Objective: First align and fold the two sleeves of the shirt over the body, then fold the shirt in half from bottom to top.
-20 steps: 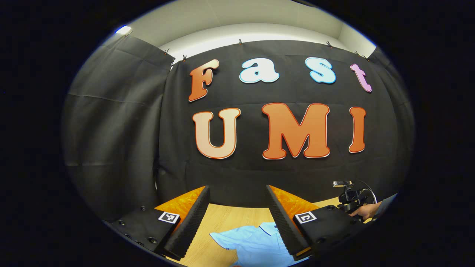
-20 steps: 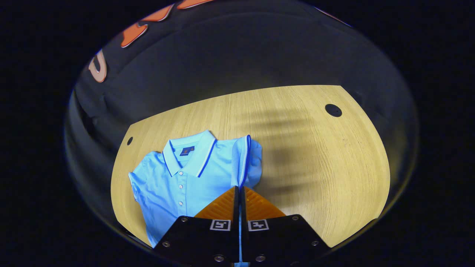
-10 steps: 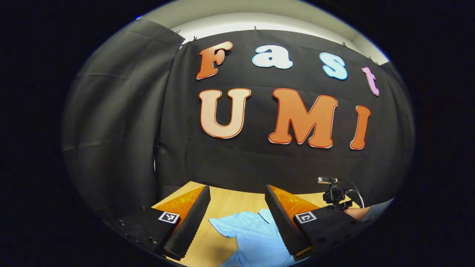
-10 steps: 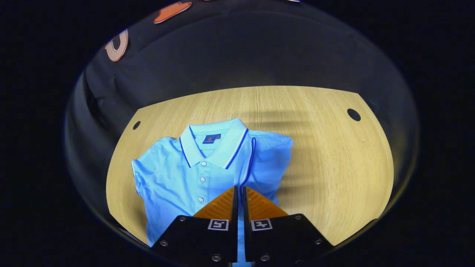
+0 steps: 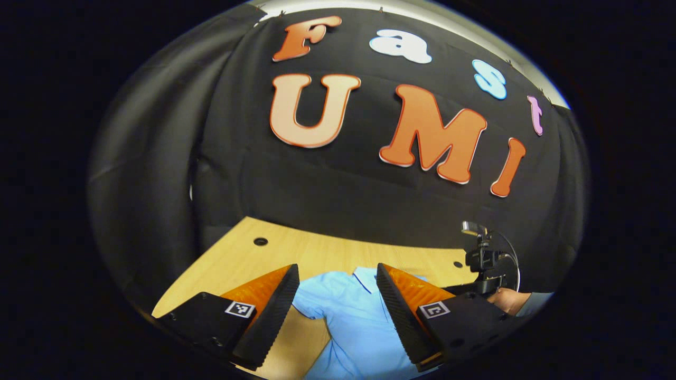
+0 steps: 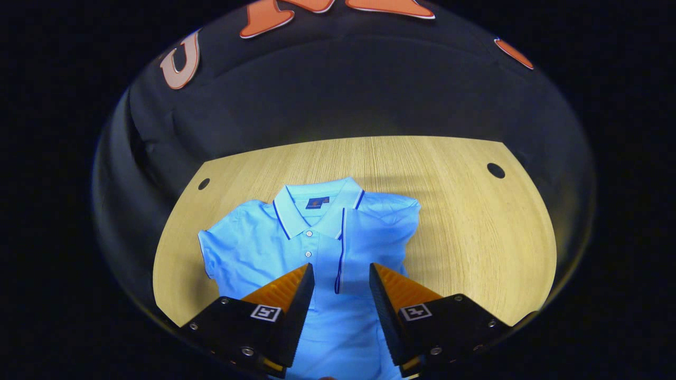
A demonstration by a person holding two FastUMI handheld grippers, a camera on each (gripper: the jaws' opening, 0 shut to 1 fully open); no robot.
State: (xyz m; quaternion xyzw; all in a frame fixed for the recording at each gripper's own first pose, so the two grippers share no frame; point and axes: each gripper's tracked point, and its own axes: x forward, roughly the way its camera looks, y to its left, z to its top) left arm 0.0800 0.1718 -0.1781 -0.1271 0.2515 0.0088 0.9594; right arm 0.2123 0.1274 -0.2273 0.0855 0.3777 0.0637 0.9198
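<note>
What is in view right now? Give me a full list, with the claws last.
polo shirt: one, light blue with dark blue trim, flat on the table, collar toward the wall.
folded sleeve: one, light blue, laid over the shirt body beside the button placket.
unfolded sleeve: one, light blue, spread out at the opposite side.
table: one, light wood, with round holes near its far corners.
booth wall: black cloth, behind the table.
hand: one, holding the right claw, seen in the left gripper view.
left claw: open, above the shirt.
right claw: open, above the folded sleeve.
</note>
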